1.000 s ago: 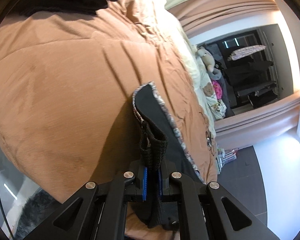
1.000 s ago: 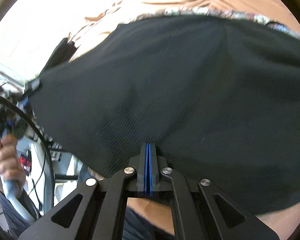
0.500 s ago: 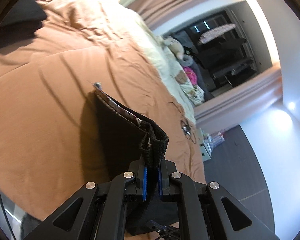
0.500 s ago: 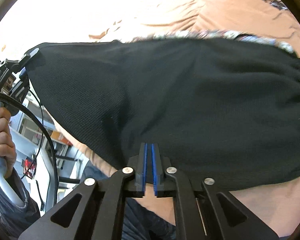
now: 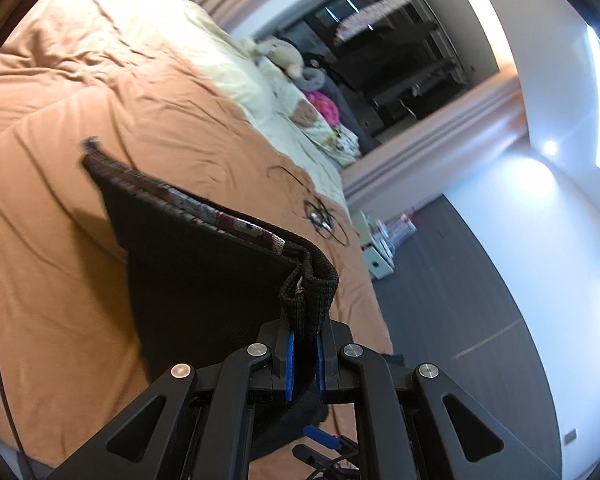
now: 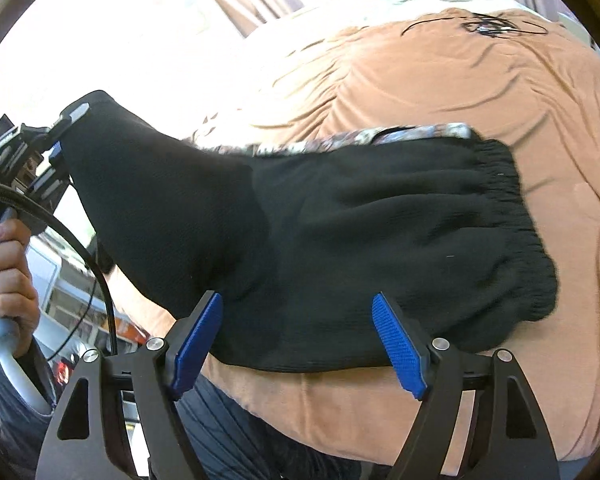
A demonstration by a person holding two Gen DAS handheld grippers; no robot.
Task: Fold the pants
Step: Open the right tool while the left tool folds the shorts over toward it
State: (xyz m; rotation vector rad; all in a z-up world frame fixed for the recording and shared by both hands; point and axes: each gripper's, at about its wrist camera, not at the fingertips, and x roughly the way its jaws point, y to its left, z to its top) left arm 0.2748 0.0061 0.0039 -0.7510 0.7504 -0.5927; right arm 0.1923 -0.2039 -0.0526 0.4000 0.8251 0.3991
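Your left claw (image 5: 303, 360) is pinched tight on a black knit corner of the pants (image 6: 340, 240); the fabric bunches up between the blue pads (image 5: 289, 364) and rises above them. From that corner the cloth runs away from you as a taut raised sheet, its patterned inner edge (image 5: 204, 208) showing along the top. Your right claw (image 6: 296, 344) stands spread wide, its jaws just having opened, with nothing pressed between the blue pads (image 6: 396, 344); the near hem of the pants lies just past their tips. In the right wrist view you can see the left claw (image 6: 56, 148) lifting one corner at far left, with your hand (image 6: 4, 268) on its grip.

The pants lie on the orange bedcover (image 6: 480, 92), close to the bed's near edge, where the cover drops away below the right claw. The gathered elastic waistband (image 6: 516, 224) sits to the right. Beyond the pants the cover is open and wrinkled, with only a tangle of black cable (image 6: 484, 24) far off. Past the far side of the bed there is dark floor (image 5: 460, 280)

The pants are black ribbed knit, folded double, mostly flat on the right, raised at the left
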